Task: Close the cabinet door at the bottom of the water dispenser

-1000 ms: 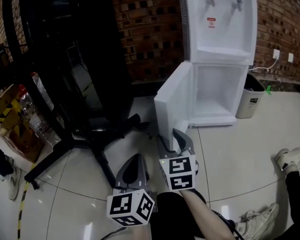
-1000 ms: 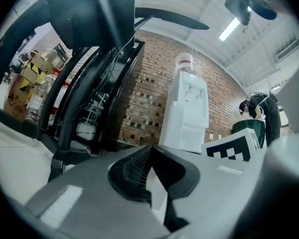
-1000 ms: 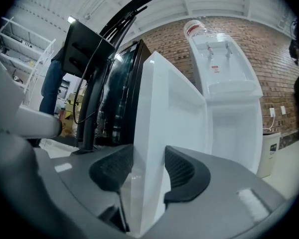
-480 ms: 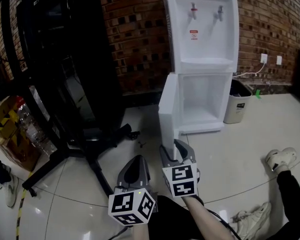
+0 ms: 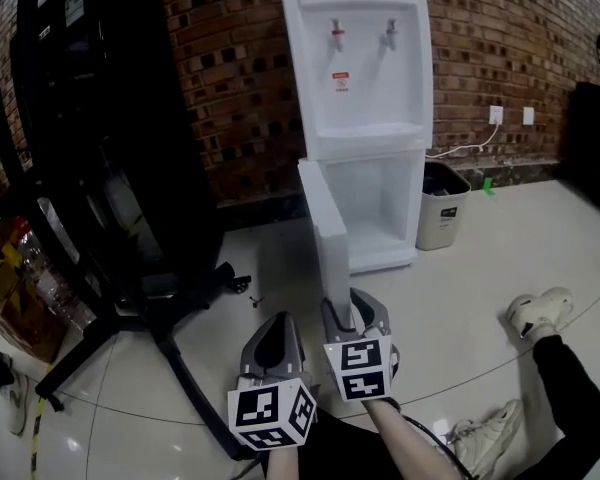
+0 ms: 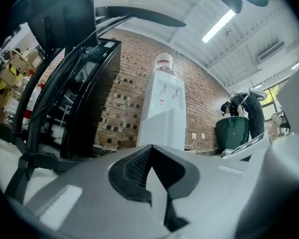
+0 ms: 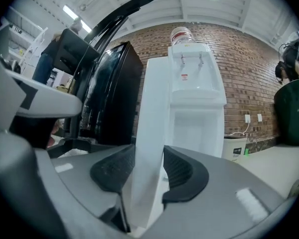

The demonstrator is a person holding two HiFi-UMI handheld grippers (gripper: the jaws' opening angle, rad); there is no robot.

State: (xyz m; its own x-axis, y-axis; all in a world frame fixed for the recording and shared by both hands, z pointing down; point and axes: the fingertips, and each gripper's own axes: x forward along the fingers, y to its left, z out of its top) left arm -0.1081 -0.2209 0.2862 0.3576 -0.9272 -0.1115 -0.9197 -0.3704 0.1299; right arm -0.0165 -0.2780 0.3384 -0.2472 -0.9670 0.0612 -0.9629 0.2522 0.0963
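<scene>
Brick wall (image 5: 240, 78) at the back, white water dispenser (image 5: 365, 58) against it, glossy tile floor (image 5: 460, 298) in front. Cabinet door (image 5: 325, 228) at the dispenser's base stands open, hinged on the compartment's left side, free edge pointing out at the person. Right gripper (image 5: 352, 305) is low on that free edge. Its jaws have just been closing, the door edge sits between them and both pads are on the panel's faces. Left gripper (image 5: 277, 326) is just beside it on the left, jaws fully together with nothing in them, not touching the door. Small bin (image 5: 440, 203) right of the dispenser, black rack (image 5: 100, 118) to its left.
</scene>
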